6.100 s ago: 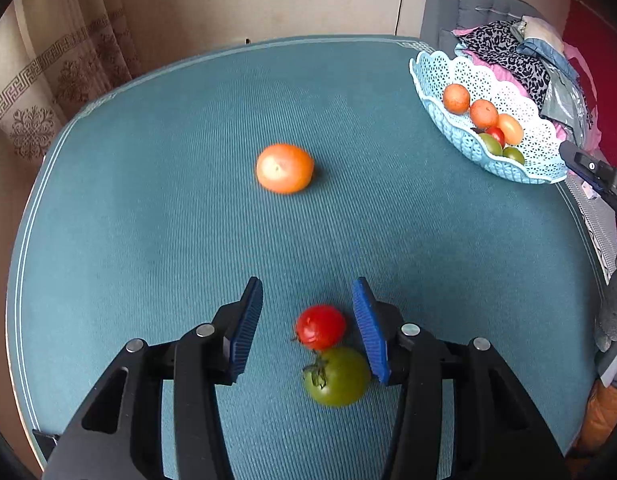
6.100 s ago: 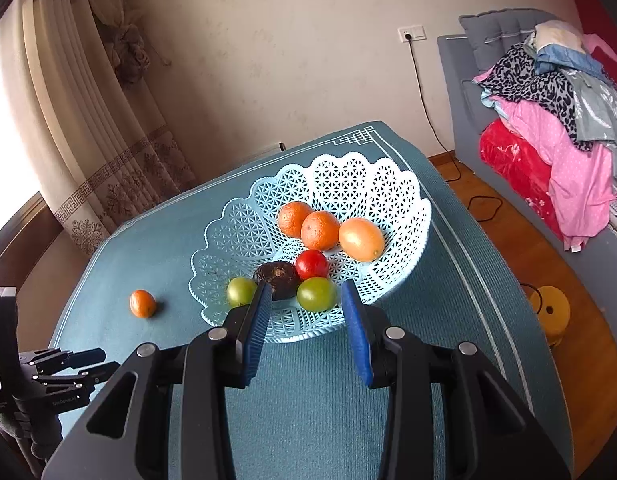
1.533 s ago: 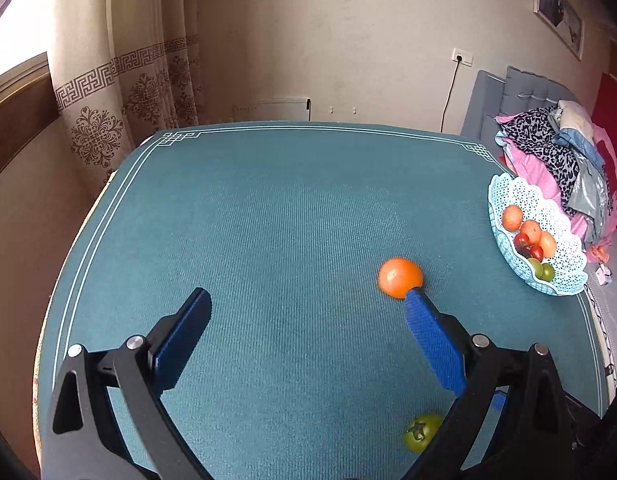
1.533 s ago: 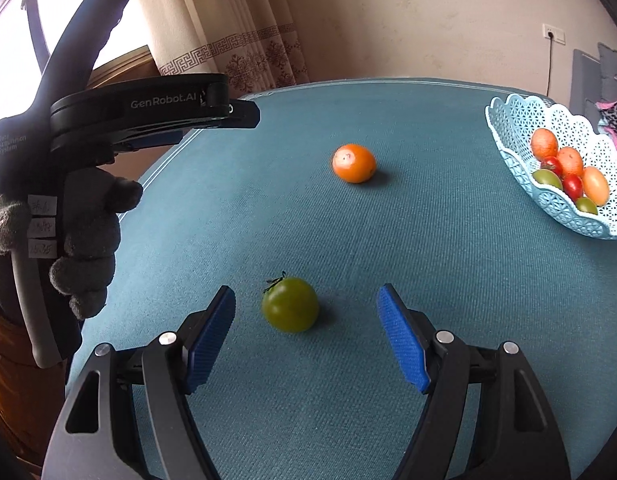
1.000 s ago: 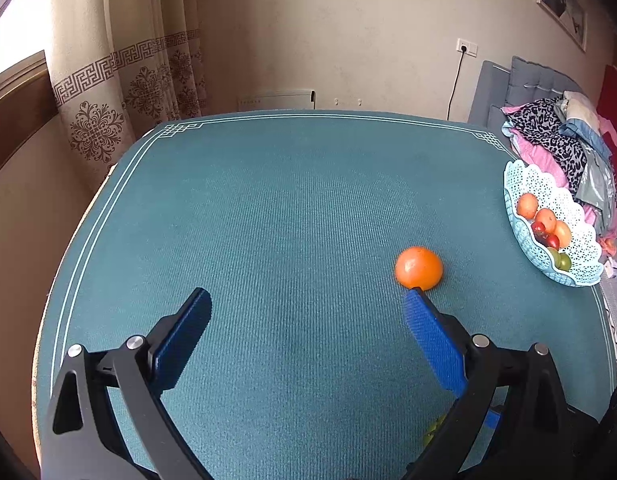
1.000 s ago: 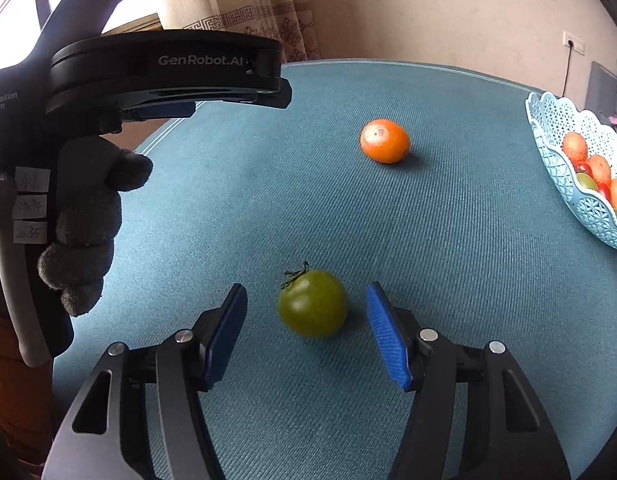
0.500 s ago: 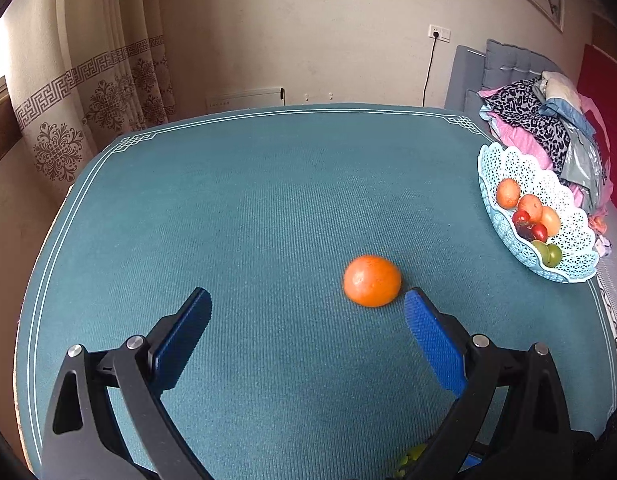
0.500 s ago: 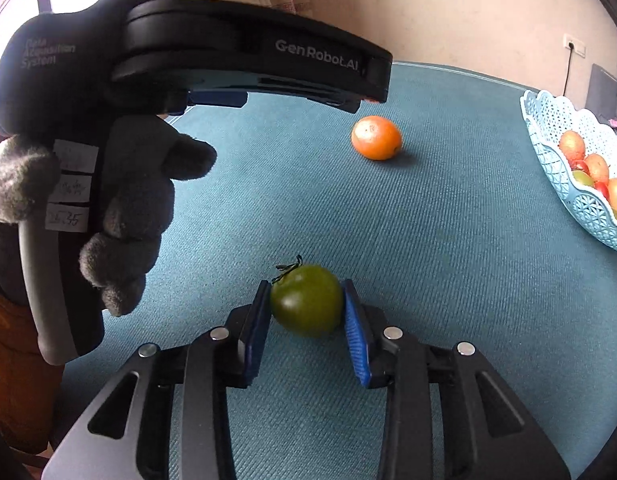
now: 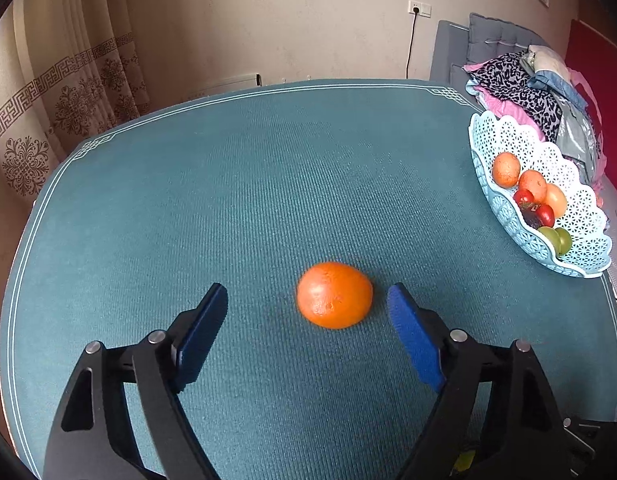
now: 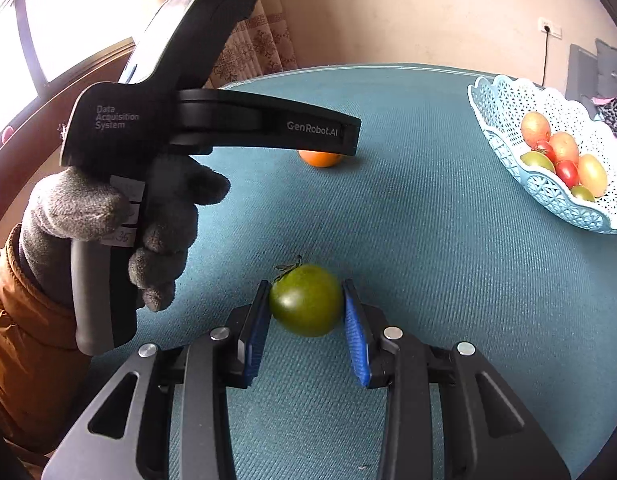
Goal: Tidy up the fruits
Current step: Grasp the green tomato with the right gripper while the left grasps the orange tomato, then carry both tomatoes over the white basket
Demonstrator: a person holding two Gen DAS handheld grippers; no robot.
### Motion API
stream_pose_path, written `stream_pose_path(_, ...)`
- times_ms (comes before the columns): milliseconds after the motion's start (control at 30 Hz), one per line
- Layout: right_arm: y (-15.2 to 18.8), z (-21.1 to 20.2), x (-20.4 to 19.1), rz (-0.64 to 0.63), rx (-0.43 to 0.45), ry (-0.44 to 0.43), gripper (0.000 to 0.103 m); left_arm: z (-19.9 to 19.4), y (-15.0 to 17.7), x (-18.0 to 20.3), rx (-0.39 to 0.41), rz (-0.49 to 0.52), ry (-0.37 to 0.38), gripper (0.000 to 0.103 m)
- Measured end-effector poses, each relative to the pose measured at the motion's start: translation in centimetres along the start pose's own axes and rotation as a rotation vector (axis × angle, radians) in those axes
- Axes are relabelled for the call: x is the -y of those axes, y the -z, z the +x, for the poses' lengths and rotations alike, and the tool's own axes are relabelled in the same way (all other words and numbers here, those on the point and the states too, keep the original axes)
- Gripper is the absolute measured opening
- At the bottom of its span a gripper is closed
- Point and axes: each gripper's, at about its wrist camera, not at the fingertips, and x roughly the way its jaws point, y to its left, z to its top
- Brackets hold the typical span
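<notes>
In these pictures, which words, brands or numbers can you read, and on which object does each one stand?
"Data Acquisition System": on the rear body of the left tool, seen from the right wrist.
"GenRobot.AI": on that tool's front bar.
White paper labels on its handle: handwritten, too blurred to read.
Left wrist view: no readable text.

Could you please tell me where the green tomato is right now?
In the right wrist view, the green tomato sits clamped in the right gripper, over the teal tablecloth.
</notes>
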Motion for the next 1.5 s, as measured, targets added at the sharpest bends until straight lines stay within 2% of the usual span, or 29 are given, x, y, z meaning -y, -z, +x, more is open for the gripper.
stream_pose_path(133, -0.4, -0.1, 0.3, 0.01, -0.002, -0.008, 0.035, 0.9, 0.0, 0.2, -0.022, -0.005, -0.001, 0.072)
stream_pose_path(267, -1.4, -0.2, 1.2, 0.018, -0.004, -0.013, 0.035, 1.4, 0.1, 0.3, -0.029, -0.004, 0.01, 0.068)
stream_pose_path(333, -1.5, -0.2, 1.3, 0.019, -0.004, -0.015, 0.035, 1.4, 0.1, 0.4, -0.028, 0.003, 0.019, 0.06)
stream_pose_path(600, -1.9, -0.3, 1.2, 0.027, 0.001, -0.013, 0.035, 1.5, 0.1, 1.1, -0.018, 0.014, 0.045, 0.043)
stream_pose_path(1067, -2.5, -0.7, 2.1, 0.052, 0.022, -0.008, 0.035, 0.1, 0.4, 0.6, -0.001, -0.006, 0.046, 0.043)
stream_pose_path(1500, -2.0, -3.1, 4.0, 0.085, 0.067, 0.01, 0.035, -2.5, 0.3, 1.8, 0.037, 0.009, 0.048, 0.043)
